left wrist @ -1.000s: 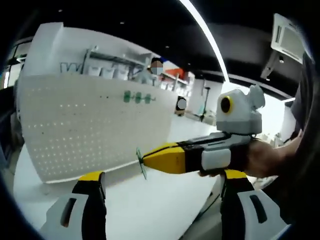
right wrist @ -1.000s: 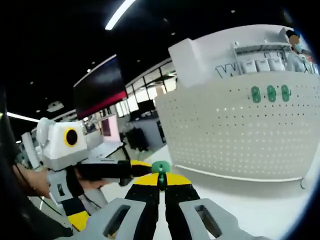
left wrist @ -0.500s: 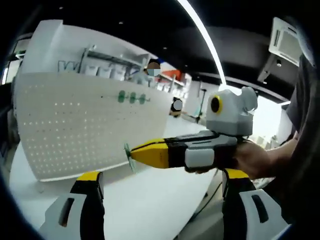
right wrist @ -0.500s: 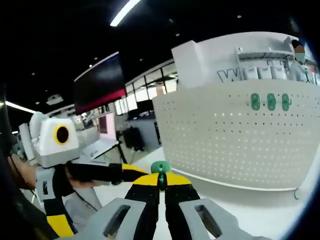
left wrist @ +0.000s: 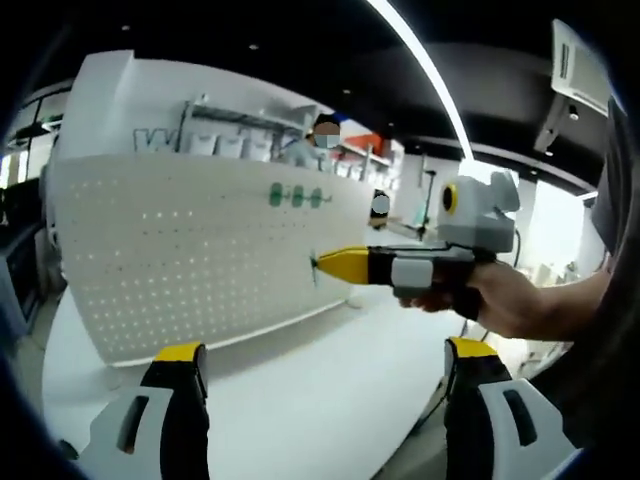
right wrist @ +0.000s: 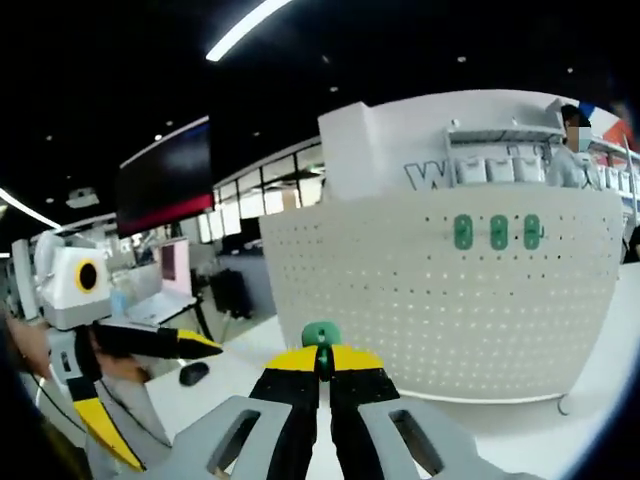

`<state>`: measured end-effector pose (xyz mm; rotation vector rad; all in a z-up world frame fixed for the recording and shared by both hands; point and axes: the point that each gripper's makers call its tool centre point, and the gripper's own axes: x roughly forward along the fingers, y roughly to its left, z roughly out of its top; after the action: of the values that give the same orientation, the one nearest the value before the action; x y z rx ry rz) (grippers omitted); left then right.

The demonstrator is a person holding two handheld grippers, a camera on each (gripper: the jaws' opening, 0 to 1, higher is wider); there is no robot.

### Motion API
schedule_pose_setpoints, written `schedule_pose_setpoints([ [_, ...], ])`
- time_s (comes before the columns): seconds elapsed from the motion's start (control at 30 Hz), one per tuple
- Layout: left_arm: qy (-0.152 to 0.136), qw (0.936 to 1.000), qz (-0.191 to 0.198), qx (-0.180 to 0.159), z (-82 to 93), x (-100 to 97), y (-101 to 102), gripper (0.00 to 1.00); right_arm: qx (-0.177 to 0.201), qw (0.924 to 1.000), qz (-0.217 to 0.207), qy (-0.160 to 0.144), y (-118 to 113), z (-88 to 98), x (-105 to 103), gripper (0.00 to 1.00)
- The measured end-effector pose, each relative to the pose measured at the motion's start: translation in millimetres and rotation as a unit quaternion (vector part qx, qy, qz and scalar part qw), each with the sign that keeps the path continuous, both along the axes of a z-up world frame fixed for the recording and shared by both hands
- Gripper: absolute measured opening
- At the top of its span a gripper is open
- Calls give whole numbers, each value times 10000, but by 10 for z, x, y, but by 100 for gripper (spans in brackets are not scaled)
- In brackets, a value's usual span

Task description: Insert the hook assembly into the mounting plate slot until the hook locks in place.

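You've got large grey letters on the white wall (right wrist: 400, 140) behind the pegboard (right wrist: 430, 300); a leading "W" is all you can read, the rest is blocked.

— What's the hook (right wrist: 321, 334) doing?
— I see it green, pinched at my right hand-held gripper (right wrist: 321, 362) tips, close to the board.
— And the mounting plate (right wrist: 400, 300)?
— White, perforated, upright on the counter (right wrist: 600, 380); three green hooks (right wrist: 497, 231) at its two o'clock.

My claws (left wrist: 318, 400) (right wrist: 322, 362) have grey bodies, black jaws tipped yellow; a dark sleeve (left wrist: 600, 340) covers my arm.
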<state>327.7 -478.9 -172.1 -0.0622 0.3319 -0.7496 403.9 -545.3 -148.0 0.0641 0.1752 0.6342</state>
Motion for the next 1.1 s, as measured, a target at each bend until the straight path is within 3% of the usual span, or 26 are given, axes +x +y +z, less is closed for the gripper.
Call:
schedule_pose_setpoints([
  [0.03, -117, 9999, 57, 58, 28, 23, 40, 97, -12, 10000, -69, -20, -38, 1, 36, 0],
  [0.27, -227, 9995, 233, 61, 121, 110, 162, 98, 18, 9982, -563, -208, -327, 79, 331, 0],
  [0.63, -166, 9993, 269, 178, 67, 155, 197, 97, -12, 9917, -1179, -504, -732, 196, 724, 0],
  [1.1, -81, 9993, 287, 235, 23, 231, 243, 98, -65, 9804, -1849, -683, -1261, 199, 1000, 0],
])
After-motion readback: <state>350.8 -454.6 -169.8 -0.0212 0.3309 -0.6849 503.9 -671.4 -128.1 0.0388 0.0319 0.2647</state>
